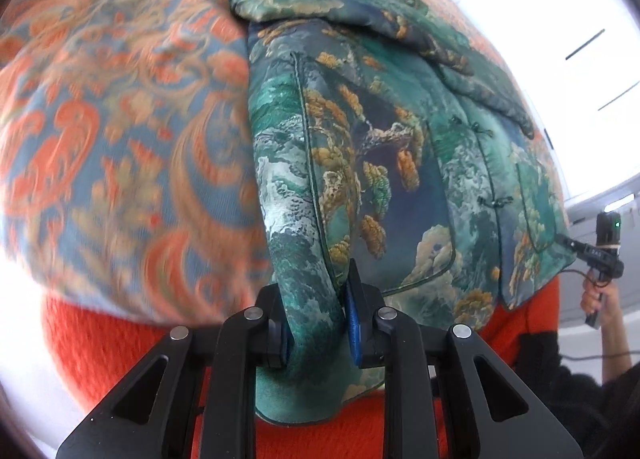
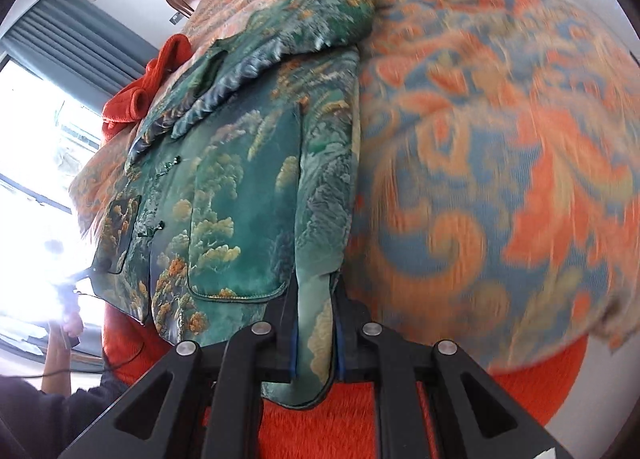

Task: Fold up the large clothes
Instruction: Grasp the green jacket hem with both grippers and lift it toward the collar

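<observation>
Green landscape-print satin jacket [image 1: 372, 163] spread on orange-and-blue paisley bedspread [image 1: 120, 131], sleeve folded across far end. Left gripper [image 1: 320, 323] clamped on near hem fold; right gripper [image 2: 314, 323] likewise pinching hem (blue pads visible). Orange fleece blanket [image 2: 344, 411] beneath near edge. Red knit garment [image 2: 152, 75] bunched far left.

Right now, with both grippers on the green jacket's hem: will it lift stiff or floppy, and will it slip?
Probably floppy: the green jacket bunches into a roll inside the left gripper. Its sheen suggests slippery cloth, so the right gripper's hold may creep. It looks padded, so likely fairly heavy and prone to sag between the grips.
</observation>
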`<state>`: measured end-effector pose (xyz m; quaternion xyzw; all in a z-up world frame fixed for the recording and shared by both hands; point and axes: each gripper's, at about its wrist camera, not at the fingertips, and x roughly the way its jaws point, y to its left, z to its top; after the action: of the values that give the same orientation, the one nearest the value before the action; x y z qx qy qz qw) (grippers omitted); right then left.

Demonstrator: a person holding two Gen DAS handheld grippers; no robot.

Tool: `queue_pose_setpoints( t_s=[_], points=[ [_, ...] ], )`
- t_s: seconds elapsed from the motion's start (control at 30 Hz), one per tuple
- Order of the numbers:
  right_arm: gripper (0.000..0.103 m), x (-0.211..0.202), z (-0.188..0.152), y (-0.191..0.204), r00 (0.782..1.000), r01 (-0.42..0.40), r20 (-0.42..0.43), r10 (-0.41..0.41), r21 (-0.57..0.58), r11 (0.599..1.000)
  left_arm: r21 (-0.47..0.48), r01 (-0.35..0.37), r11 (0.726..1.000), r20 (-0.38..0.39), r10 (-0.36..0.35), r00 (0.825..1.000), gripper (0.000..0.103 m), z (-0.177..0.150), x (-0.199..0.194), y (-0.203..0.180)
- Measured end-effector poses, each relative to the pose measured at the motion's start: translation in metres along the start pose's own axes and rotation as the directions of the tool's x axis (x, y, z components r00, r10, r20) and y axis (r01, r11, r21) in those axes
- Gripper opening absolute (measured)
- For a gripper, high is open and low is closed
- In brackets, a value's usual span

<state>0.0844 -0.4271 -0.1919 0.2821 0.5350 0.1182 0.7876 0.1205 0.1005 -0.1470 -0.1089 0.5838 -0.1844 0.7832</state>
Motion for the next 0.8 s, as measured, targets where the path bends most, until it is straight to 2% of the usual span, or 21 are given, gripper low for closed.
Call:
queue_pose_setpoints(
  t_s=[0.17, 0.23, 0.3, 0.37, 0.4, 0.47, 0.6, 0.67, 0.7, 0.73, 0.8],
  points=[
    [0.013, 0.002, -0.005, 0.003, 1.0, 0.02, -0.019, -0.021, -0.012, 1.0, -0.014, -0.003, 1.0, -0.014, 0.003, 1.0, 0.021, 0.023, 0.014, 0.005],
    [0.013, 0.005, -0.001, 0.005, 0.999, 0.039, -0.017, -0.04, -0.03, 0.999, -0.017, -0.013, 1.0, -0.017, 0.013, 1.0, 0.029, 0.029, 0.022, 0.007],
    [0.017, 0.012, 0.003, 0.006, 0.998, 0.054, -0.019, -0.055, -0.044, 0.998, -0.009, -0.028, 1.0, -0.01, 0.028, 1.0, 0.038, 0.029, 0.025, 0.007],
    [0.03, 0.017, 0.006, 0.003, 0.998, 0.06, -0.026, -0.061, -0.022, 0.998, 0.001, -0.029, 1.0, 0.002, 0.029, 1.0, 0.046, 0.026, 0.026, 0.009],
    [0.032, 0.018, 0.006, -0.001, 0.998, 0.06, -0.028, -0.06, -0.006, 0.998, -0.001, -0.031, 1.0, 0.006, 0.031, 1.0, 0.049, 0.026, 0.026, 0.01],
    [0.034, 0.018, 0.003, -0.005, 0.999, 0.038, -0.026, -0.037, 0.02, 0.999, -0.008, -0.032, 0.999, 0.013, 0.032, 0.999, 0.06, 0.026, 0.026, 0.012],
    [0.037, 0.015, -0.002, -0.004, 0.999, 0.028, -0.036, -0.027, 0.013, 1.0, -0.009, -0.035, 0.999, 0.014, 0.035, 0.999, 0.069, 0.027, 0.03, 0.011],
    [0.038, 0.017, -0.003, -0.001, 0.998, 0.038, -0.043, -0.038, -0.009, 0.999, 0.009, -0.051, 0.999, 0.01, 0.051, 0.999, 0.066, 0.026, 0.032, 0.005],
    [0.039, 0.018, -0.003, 0.001, 0.998, 0.04, -0.045, -0.041, -0.02, 0.999, 0.021, -0.06, 0.998, -0.001, 0.06, 0.998, 0.054, 0.027, 0.035, 0.001],
    [0.039, 0.018, -0.003, 0.003, 0.998, 0.045, -0.045, -0.046, -0.03, 0.999, 0.032, -0.063, 0.997, -0.013, 0.064, 0.998, 0.048, 0.025, 0.035, -0.002],
    [0.032, 0.019, -0.002, 0.009, 0.997, 0.051, -0.057, -0.054, -0.062, 0.997, 0.038, -0.053, 0.998, -0.021, 0.054, 0.998, 0.031, 0.028, 0.036, -0.006]
  ],
)
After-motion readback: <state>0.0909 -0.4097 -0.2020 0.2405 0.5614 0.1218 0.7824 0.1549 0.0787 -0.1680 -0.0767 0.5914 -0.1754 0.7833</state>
